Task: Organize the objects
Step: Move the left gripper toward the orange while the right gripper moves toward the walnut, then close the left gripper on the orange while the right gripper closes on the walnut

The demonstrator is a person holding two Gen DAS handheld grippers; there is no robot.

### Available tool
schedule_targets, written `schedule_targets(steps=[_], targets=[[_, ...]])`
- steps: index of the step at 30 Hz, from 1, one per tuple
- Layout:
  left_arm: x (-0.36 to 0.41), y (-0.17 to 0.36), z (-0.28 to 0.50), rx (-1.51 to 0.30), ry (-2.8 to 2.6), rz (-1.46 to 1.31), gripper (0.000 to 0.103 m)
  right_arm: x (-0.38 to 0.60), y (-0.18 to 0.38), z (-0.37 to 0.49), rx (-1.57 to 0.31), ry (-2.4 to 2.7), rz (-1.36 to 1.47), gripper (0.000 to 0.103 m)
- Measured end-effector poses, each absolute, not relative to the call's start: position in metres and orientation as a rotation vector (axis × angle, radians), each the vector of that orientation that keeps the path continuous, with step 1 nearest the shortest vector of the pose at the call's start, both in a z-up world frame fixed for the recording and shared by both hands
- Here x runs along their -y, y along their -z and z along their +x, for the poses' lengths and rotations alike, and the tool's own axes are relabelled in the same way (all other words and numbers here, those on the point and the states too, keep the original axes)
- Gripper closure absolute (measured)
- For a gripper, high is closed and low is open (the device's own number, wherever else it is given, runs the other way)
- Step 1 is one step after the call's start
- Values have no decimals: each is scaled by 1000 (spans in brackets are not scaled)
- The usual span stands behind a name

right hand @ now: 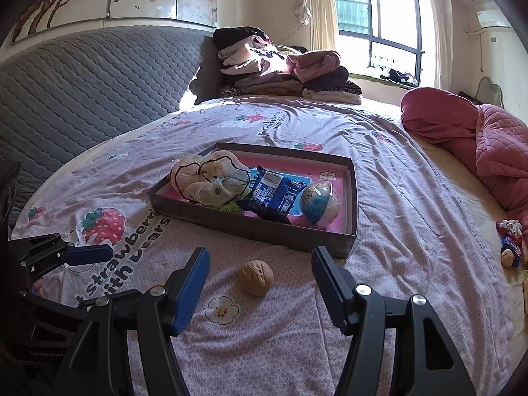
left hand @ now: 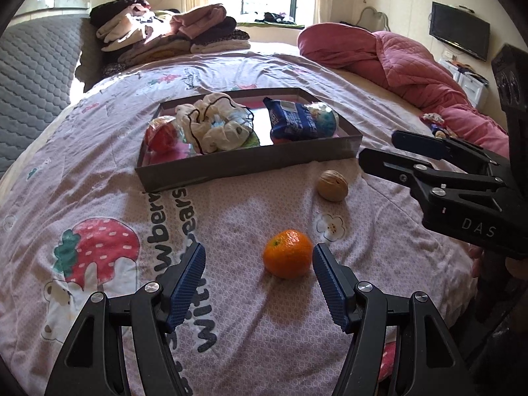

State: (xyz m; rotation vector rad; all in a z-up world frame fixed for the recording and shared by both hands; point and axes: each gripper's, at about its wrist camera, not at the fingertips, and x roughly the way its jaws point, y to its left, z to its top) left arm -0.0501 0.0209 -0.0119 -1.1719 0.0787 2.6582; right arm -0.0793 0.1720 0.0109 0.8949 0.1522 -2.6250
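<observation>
A shallow grey box [left hand: 231, 165] lies on the bed and holds a white scrunchie [left hand: 211, 125], a blue snack packet [left hand: 297, 120], a round wrapped item [right hand: 320, 201] and a red wrapped item [left hand: 161, 135]. An orange tangerine [left hand: 287, 253] lies on the sheet between my left gripper's open fingers, close to the right pad. My left gripper [left hand: 259, 262] is open. A walnut [right hand: 256, 277] lies in front of the box, between the fingers of my open right gripper [right hand: 260, 264]. The walnut also shows in the left wrist view [left hand: 332, 185], with the right gripper [left hand: 379, 151] beside it.
The bed has a lilac strawberry-print sheet [right hand: 396, 198]. A pink quilt [right hand: 478, 138] is bunched at the right. Folded clothes [right hand: 280, 66] are stacked at the head by a grey headboard [right hand: 82, 92]. Small wrapped items and another walnut [right hand: 510, 247] lie at the right edge.
</observation>
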Motion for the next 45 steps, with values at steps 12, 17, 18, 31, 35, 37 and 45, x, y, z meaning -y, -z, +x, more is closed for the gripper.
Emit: schedule_targets(steps=[12,17,18,31,35,37,45], targets=[[-33,30,-52,-93,-2615,-1230,34,-165,4,-84,-178,2587,947,39],[-34,35,-56,-78,-2605,-1243,34,-164,13,-90,-184,2570,972,39],[-35,37,-57,-81,-2605,-1246,34,-163,15,-91,-186,2569,976,39],[-41,49,-69,-82,-2603,-1257,34,-155,30,-107,-197,2530,1002,39],[-42,51,-74,-70,-2604,-1246,34,-151,35,-113,-211,2513,1008,44],[-41,52,-77,-63,-2606,-1243,35,-149,37,-115,-219,2509,1011,48],[-43,54,-81,-51,-2572,-1232,53,-146,44,-121,-217,2489,1048,64]])
